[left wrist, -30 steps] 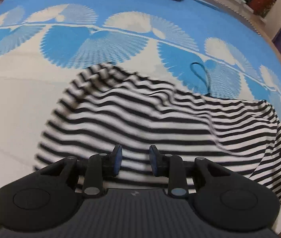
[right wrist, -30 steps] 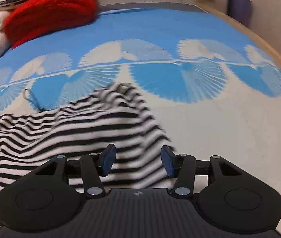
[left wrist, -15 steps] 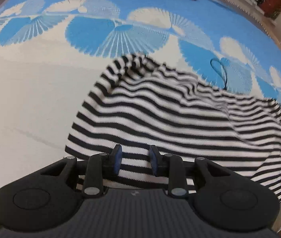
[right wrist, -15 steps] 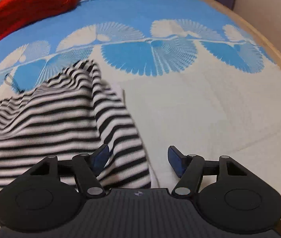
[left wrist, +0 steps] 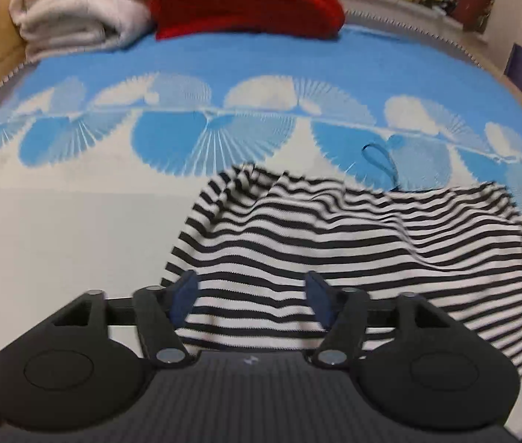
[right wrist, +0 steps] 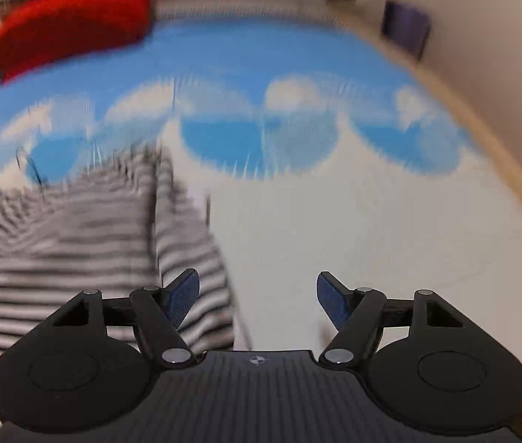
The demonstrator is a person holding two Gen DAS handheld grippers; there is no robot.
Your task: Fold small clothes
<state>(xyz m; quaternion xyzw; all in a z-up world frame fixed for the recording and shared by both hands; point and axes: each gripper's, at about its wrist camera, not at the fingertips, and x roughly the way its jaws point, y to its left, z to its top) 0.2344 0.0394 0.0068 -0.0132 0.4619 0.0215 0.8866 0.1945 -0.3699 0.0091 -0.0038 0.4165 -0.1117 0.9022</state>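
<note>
1. the striped top point(left wrist: 353, 243) lies bunched on the blue and white blanket point(left wrist: 76, 229), near the front edge, with folded towels point(left wrist: 72, 11) and a red pile point(left wrist: 246, 0) well behind it.
2. the left gripper point(left wrist: 251, 297) has its jaws apart, over the top's near hem, holding nothing.
3. the right gripper point(right wrist: 257, 295) is also spread wide, just beside the top's right edge; this view is blurred.
4. judging by the rumpled, uneven shape, one rough fold may be laid; smoothing and further folds seem left.
</note>
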